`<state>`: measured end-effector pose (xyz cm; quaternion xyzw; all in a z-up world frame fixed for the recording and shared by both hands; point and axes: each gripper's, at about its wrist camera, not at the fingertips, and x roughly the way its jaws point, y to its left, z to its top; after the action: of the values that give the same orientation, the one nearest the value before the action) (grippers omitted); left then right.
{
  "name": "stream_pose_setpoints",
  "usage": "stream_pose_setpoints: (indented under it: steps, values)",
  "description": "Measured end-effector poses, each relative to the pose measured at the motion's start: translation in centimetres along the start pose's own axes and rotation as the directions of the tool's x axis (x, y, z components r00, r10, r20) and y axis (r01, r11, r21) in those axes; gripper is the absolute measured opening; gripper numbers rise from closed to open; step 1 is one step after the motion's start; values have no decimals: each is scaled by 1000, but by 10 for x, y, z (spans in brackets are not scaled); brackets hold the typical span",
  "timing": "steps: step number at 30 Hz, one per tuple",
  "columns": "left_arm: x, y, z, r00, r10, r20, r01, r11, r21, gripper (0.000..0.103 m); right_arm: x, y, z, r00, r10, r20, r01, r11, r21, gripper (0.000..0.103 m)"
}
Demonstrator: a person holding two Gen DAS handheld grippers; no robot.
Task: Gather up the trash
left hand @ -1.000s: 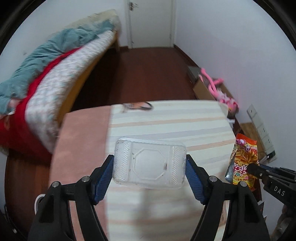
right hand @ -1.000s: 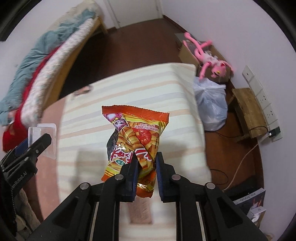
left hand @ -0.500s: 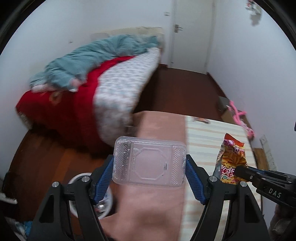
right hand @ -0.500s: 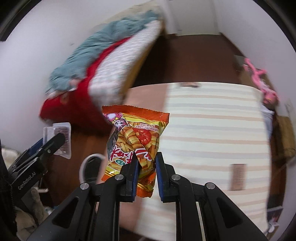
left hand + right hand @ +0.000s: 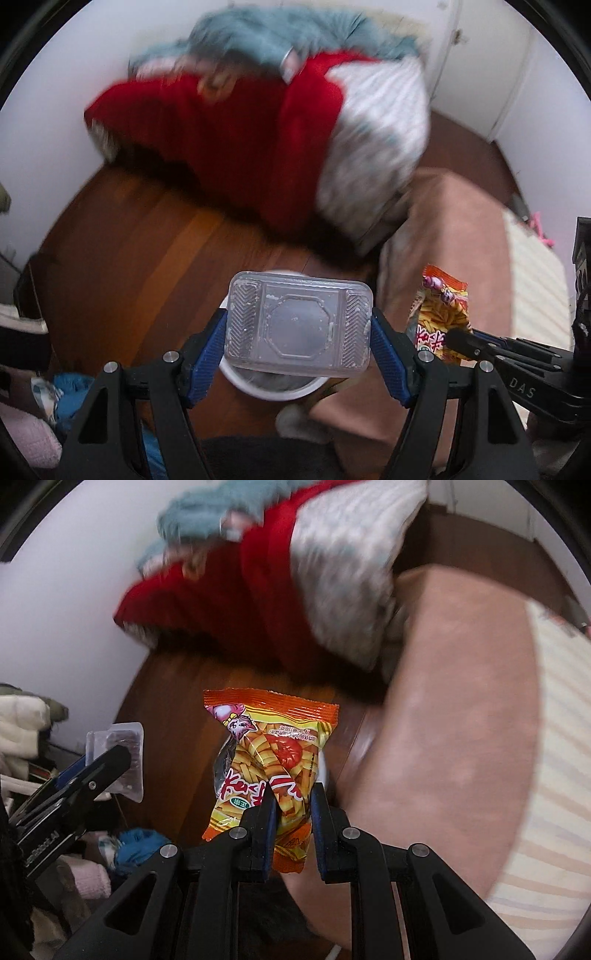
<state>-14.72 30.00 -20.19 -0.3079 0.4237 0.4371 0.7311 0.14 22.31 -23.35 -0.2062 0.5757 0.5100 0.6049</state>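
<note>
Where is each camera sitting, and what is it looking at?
Left wrist: sits on the left gripper, looking down past its clear plastic tray at the white round bin on the brown wooden floor; the right gripper shows at its right.
Right wrist: sits on the right gripper, looking down past its orange snack packet; the left gripper shows at its left.
Shared: both grippers, tray, packet, red blanket.
</note>
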Motion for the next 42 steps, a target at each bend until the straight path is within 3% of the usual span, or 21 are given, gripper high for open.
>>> stream_pose_setpoints:
  steps: [6,12,15,17,19,21,24,28,35,42]
  values:
    - [95,48,3,977,-65,-204,48,995,-89,74,110,10,20,984,-38,-175,37,999,-6,18]
    - [164,82,0,944,-94,-315,34,981,-189,76,185,16,38,956,-86,-282,78,996,-39,18]
    - [175,93,-10,937,-89,-339,14,976,-218,101,213,18,48,941,-105,-320,93,994,-53,20]
    - [175,100,-15,936,-78,-344,-3,974,-228,102,228,16,52,933,-105,-345,92,994,-54,31]
    - [173,108,-20,935,-70,-347,-18,969,-245,102,237,15,54,932,-96,-349,81,995,-57,54]
    - [167,115,-21,940,-54,-337,-35,967,-253,102,236,14,57,937,-93,-338,76,995,-62,71]
    - [150,122,-23,957,-5,-291,-69,968,-243,102,227,17,58,942,-93,-323,75,995,-67,89]
    - [126,124,-28,967,47,-251,-106,968,-229,102,198,24,56,951,-102,-291,76,992,-97,103]
    - [84,113,-36,977,79,-199,-122,970,-211,102,135,39,39,960,-151,-237,114,980,-163,103]
    - [40,98,-42,985,51,-166,-83,978,-194,102,68,47,23,977,-114,-182,82,981,-174,103]
